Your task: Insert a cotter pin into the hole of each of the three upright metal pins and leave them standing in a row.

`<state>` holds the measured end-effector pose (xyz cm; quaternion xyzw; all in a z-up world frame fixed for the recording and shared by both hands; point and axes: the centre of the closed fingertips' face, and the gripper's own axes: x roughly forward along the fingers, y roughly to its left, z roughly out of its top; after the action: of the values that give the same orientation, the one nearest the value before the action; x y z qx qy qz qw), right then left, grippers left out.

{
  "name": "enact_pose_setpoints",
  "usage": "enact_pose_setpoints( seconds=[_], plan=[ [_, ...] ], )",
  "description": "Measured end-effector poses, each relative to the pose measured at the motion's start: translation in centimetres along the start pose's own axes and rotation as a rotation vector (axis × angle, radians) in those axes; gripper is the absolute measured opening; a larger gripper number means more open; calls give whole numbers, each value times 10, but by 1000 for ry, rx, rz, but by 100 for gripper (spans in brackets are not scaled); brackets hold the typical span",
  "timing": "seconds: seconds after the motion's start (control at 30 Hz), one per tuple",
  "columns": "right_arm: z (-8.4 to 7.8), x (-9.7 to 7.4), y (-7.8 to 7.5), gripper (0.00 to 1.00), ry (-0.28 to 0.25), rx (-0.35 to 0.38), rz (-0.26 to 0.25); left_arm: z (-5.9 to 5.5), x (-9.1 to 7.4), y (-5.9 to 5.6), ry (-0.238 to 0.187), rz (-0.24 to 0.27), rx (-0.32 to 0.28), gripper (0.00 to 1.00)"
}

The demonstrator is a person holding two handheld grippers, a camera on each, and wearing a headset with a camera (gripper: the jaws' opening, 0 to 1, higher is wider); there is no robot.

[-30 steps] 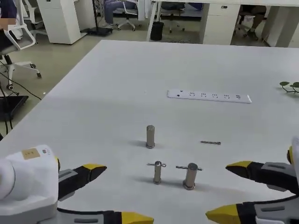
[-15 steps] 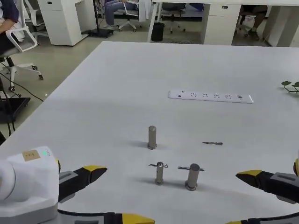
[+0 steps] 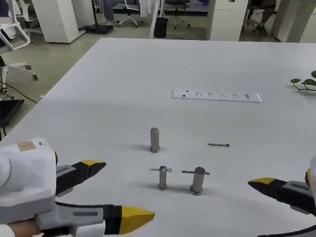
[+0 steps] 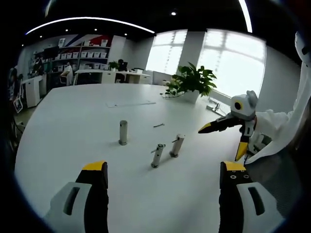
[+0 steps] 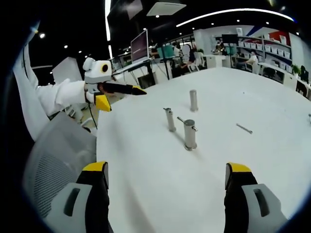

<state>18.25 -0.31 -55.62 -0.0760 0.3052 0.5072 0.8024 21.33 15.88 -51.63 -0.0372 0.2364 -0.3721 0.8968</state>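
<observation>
Three metal pins stand upright on the white table. The far pin is bare. The two near pins each carry a cotter pin through the top. A loose cotter pin lies flat to the right. My left gripper is open at the lower left, short of the pins. One finger of my right gripper shows at the lower right; that gripper is open and holds nothing. The left gripper view has the bare pin left of the two fitted pins.
A white power strip lies across the table beyond the pins. Plant leaves reach in at the right edge. Office chairs and cabinets stand past the table's far end.
My right gripper has drawn back toward the lower right, so less of it shows. The head view has shifted a little. The pins and the loose cotter pin stay put.
</observation>
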Motion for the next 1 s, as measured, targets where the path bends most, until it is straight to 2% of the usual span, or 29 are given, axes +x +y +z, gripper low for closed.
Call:
enact_pose_setpoints(
  seconds=[0.27, 0.43, 0.53, 0.7, 0.87, 0.9, 1.0],
  plan=[
    [-7, -2, 1, 98, 11, 16, -11, 29, 16, 23, -37, 20, 31, 95],
    [-7, -3, 0, 98, 15, 18, -18, 43, 29, 36, -38, 21, 63, 94],
    [-7, -3, 0, 98, 17, 16, -20, 46, 37, 42, -36, 27, 76, 93],
    [-9, 0, 0, 96, 23, 6, -18, 43, 53, 49, 13, 14, 125, 91],
    [-11, 2, 0, 96, 35, 9, -27, 50, 65, 46, -21, -49, 87, 89],
    [-12, 3, 0, 96, 39, 8, -28, 50, 68, 45, -21, -70, 91, 89],
    [-14, 3, 0, 96, 48, 13, -25, 50, 74, 48, -7, -78, 107, 87]
  ],
)
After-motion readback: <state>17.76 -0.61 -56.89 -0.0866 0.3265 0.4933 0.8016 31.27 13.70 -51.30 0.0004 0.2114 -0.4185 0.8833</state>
